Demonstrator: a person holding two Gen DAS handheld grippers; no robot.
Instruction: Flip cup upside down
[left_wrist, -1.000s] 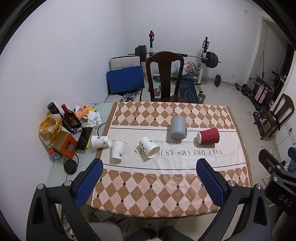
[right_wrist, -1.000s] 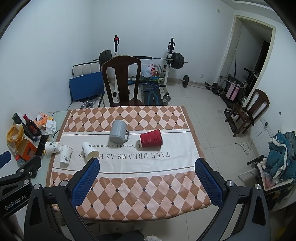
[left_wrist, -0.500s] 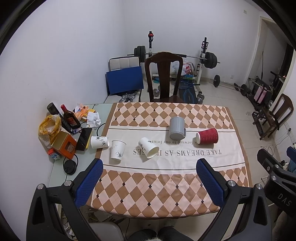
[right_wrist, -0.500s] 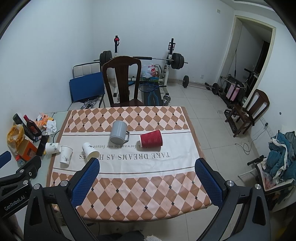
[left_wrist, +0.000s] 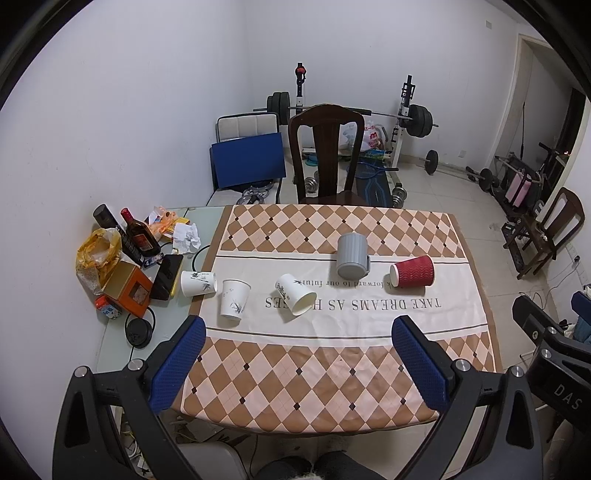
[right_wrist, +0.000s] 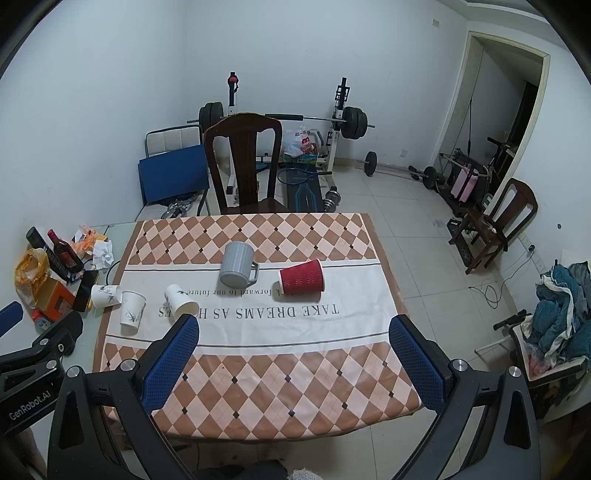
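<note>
Several cups sit on a checked tablecloth. A red ribbed paper cup lies on its side at the right. A grey mug lies on its side beside it. A white paper cup lies on its side in the middle. Another white cup stands upside down to its left, and a third lies at the cloth's left edge. My left gripper and right gripper are both open and empty, high above the table's near edge.
Bottles, an orange box, a yellow bag and crumpled paper crowd the side table on the left. A dark wooden chair stands behind the table. Weights and a bench fill the room's back.
Both views have shifted very slightly; the cups have not moved and both grippers stay open.
</note>
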